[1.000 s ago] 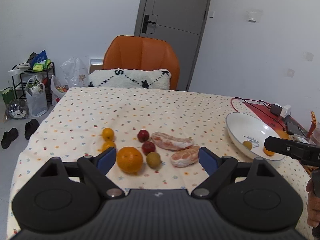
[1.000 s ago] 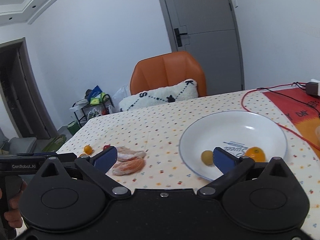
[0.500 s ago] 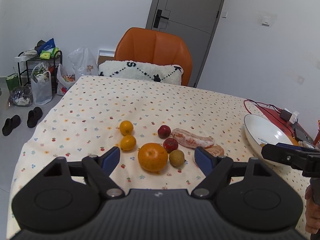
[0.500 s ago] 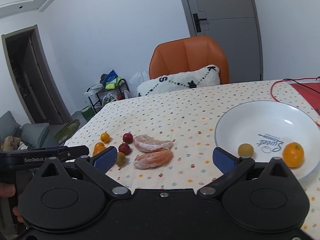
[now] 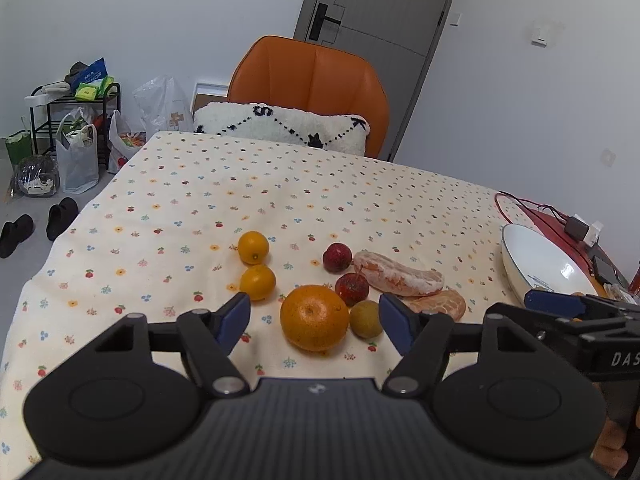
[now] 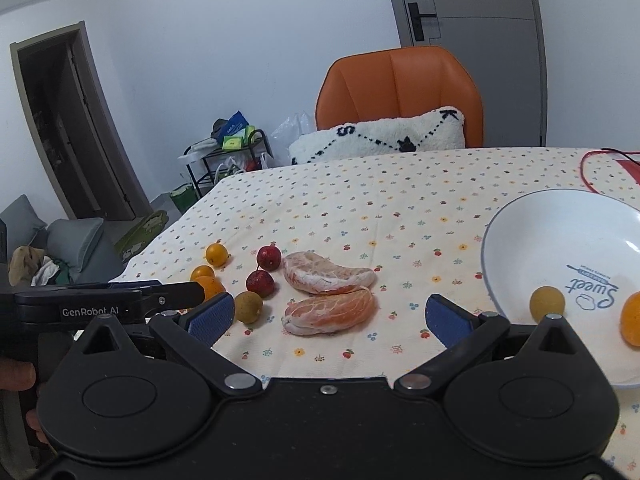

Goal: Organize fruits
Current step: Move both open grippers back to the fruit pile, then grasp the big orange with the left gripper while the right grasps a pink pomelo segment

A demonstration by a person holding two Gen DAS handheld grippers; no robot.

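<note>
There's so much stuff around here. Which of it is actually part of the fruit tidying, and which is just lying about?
Part of the job: big orange, two small oranges, two red fruits, brownish fruit, two peeled citrus pieces, white bowl holding two fruits already.

Just lying about: orange chair, pillow, red cable, shoes.

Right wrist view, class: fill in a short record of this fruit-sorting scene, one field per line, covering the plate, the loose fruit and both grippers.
plate: white round plate with blue rim, at right on the floral tablecloth
in plate: small yellow-green round fruit; small orange citrus
loose peeled fruit: two peeled citrus halves, side by side
loose small fruit: two red fruits, one yellow-green fruit, two small oranges
largest fruit: big orange
left gripper: open, empty
right gripper: open, empty
</note>
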